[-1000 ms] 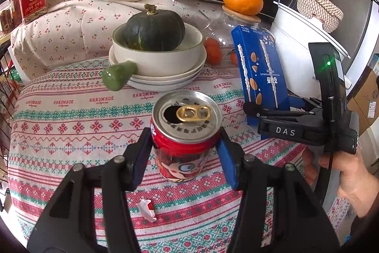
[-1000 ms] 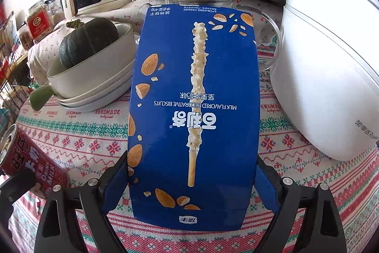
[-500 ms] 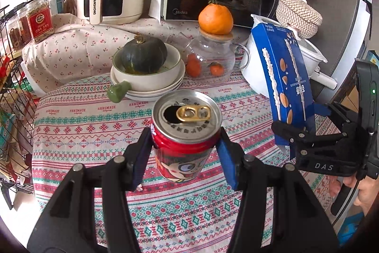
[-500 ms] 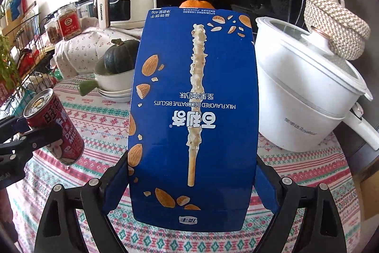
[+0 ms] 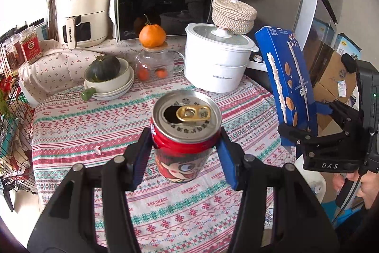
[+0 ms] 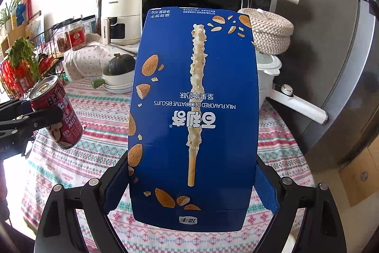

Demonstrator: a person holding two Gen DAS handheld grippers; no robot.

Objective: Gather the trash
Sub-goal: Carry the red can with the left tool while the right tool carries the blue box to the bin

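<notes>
My left gripper (image 5: 183,154) is shut on an opened red drink can (image 5: 186,134) and holds it well above the patterned tablecloth (image 5: 94,115). The can also shows in the right wrist view (image 6: 56,113) at the left. My right gripper (image 6: 191,184) is shut on a blue biscuit box (image 6: 193,115), held upright and upside down above the table. The box (image 5: 287,84) and the right gripper (image 5: 305,134) show at the right of the left wrist view. A small white scrap (image 5: 97,149) lies on the cloth.
On the table's far side stand a white cooker pot (image 5: 218,65), a glass teapot with an orange on its lid (image 5: 152,58), and stacked bowls holding a green squash (image 5: 106,77). A microwave (image 5: 165,6) and air fryer (image 5: 81,16) stand behind. A wire rack (image 5: 9,115) is at left.
Both grippers have risen and pulled back from the table with the can and the box still held; the table objects look smaller and farther away.
</notes>
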